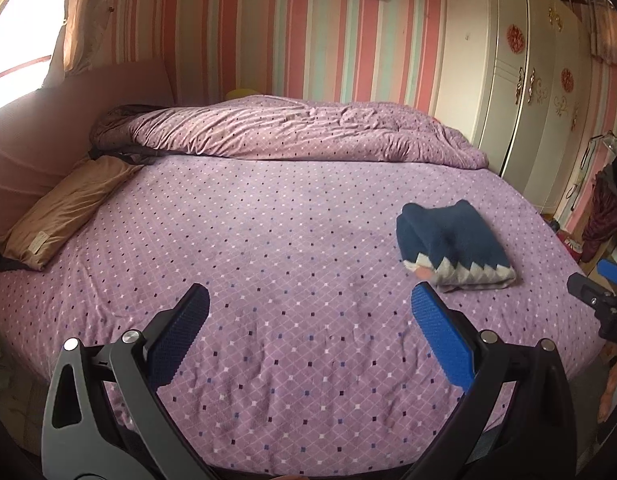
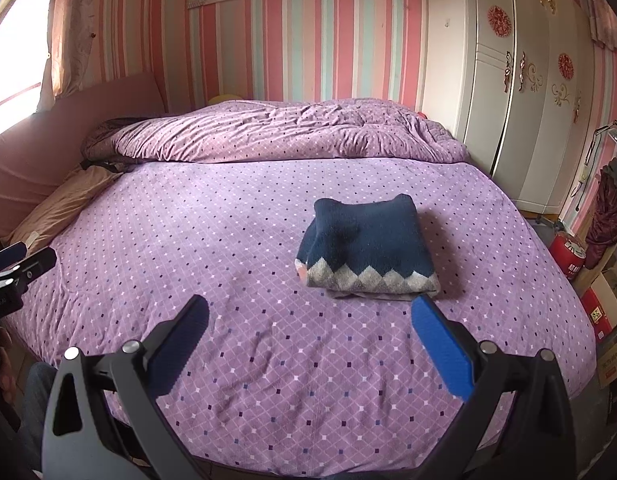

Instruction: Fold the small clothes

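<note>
Left gripper (image 1: pixel 310 308): jaws spread wide, holding nothing, over bare bedsheet (image 1: pixel 268 248). Right gripper (image 2: pixel 310 312): likewise wide open and empty. The navy sweater (image 2: pixel 366 250) lies folded just beyond its right finger. Folding appears finished; next move likely calls for another garment, none visible.

The left black two-finger gripper with blue ribbed pads (image 1: pixel 310 304) is held low and level, its fingers spread wide apart with nothing between them. The right black two-finger gripper with blue ribbed pads (image 2: pixel 310 314) sits in the same pose, fingers equally splayed and empty. Each tool shows at the edge of the other's view, side by side and well apart: the right one (image 1: pixel 600 294) and the left one (image 2: pixel 16 272)
</note>
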Tool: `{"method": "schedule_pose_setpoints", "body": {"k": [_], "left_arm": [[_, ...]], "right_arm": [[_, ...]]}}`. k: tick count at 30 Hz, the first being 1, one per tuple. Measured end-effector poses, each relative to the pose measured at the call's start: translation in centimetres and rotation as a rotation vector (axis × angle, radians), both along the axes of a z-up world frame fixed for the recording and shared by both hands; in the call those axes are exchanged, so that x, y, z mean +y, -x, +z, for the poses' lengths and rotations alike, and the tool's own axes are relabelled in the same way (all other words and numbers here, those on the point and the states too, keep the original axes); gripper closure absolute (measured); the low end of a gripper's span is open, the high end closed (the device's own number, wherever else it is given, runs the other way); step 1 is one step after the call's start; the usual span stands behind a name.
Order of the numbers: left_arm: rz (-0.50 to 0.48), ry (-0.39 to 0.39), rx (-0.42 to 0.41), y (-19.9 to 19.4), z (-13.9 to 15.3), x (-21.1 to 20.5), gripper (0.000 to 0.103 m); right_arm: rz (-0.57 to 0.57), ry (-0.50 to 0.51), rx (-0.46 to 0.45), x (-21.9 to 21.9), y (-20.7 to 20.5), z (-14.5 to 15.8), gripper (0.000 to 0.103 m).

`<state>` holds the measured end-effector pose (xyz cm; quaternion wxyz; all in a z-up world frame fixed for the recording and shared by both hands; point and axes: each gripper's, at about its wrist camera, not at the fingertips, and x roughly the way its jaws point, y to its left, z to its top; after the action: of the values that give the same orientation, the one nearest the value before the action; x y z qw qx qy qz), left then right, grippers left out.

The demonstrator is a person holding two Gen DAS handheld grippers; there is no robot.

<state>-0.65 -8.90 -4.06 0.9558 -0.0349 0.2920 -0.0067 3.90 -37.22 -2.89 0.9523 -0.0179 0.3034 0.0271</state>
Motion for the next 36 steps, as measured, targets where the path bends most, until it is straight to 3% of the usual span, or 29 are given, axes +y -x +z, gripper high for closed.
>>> {"method": "schedule_pose_setpoints", "body": {"k": [18,23,36], "left_arm": [[-0.027,-0.035,-0.046,-0.8,1.6,-2.1,0.003],[-0.035,-0.024,-0.016,-1.0,1.3,-2.3,0.003],[0.024,-0.015,-0.024,-1.4,2.0,-0.9,0.003]], "right_arm": [[-0.015,-0.009,-0.035,-0.9,-0.5,0.9,0.002],[0.003,-0.003,-0.037,-0.8,-0.8,1.1,0.002],[0.033,-0.004,-0.039,0.5,-1.5,1.4,0.002]]}}
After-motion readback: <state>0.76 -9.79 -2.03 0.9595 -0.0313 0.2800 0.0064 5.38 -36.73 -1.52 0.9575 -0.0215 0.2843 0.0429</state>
